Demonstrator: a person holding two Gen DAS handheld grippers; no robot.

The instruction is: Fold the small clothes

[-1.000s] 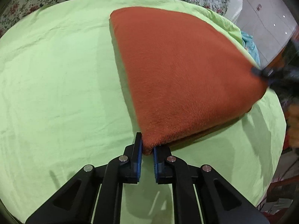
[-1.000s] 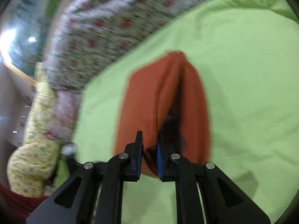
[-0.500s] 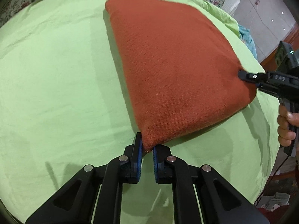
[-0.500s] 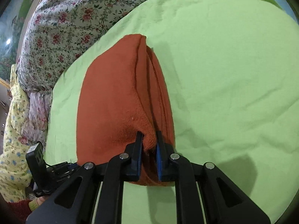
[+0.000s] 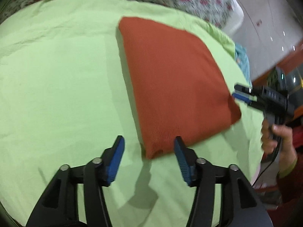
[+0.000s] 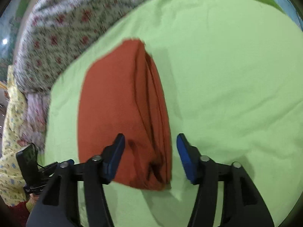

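The folded rust cloth (image 5: 176, 87) is laid on the green sheet (image 5: 62, 87). The left gripper (image 5: 149, 147) and right gripper (image 6: 150, 143) are being opened, nothing pinched; both should be lifted clear without snagging the corners.

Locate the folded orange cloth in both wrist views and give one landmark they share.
Left wrist: the folded orange cloth lies center-right, its near corner between the opening tool pads.
Right wrist: cloth at center-left, its layered edge facing right, near end between the pads.
Shared landmark: the light green sheet under it.
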